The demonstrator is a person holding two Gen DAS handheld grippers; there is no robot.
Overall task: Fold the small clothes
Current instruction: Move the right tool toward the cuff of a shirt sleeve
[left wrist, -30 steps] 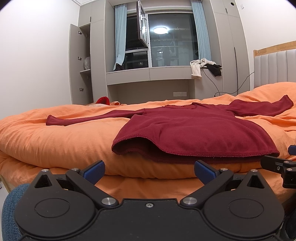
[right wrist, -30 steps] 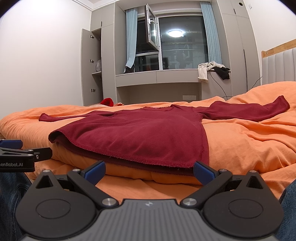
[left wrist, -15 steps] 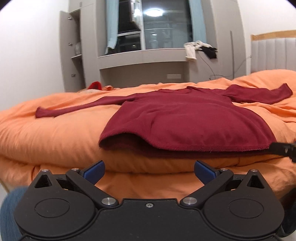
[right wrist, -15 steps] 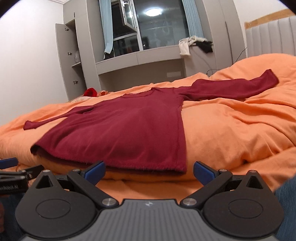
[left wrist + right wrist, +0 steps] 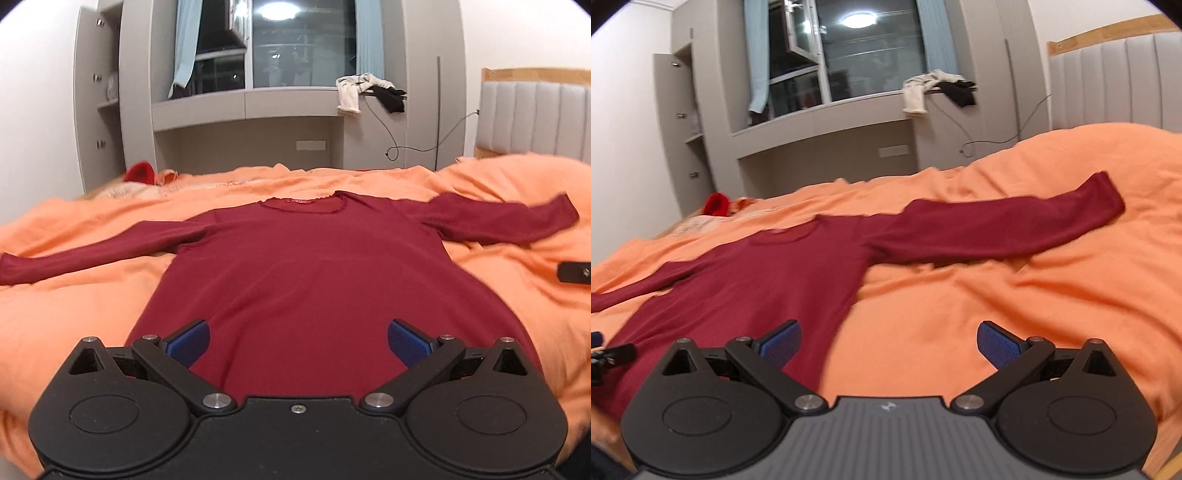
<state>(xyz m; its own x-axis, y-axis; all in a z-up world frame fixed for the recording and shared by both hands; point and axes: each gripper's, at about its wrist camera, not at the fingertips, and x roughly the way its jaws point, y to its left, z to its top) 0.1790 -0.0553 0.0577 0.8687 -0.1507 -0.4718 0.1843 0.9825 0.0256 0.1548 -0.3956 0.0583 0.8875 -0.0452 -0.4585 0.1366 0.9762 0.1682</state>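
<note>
Left wrist view: my left hand-held gripper [image 5: 298, 341] gapes empty above the hem of the dark red long-sleeved knit top [image 5: 317, 280], spread flat on the orange bed quilt [image 5: 81, 295]. Right hand-held gripper [image 5: 889, 341] likewise agape beside the top's edge. Soft, light, limp; I would pinch hem corners or sleeve cuffs. A second ago both sat lower, before the bed's edge.

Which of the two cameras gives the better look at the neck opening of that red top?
The left wrist view: the collar faces the camera, centred, with its rim and label visible. In the right wrist view the collar sits off to the left, blurred and seen at a slant.
</note>
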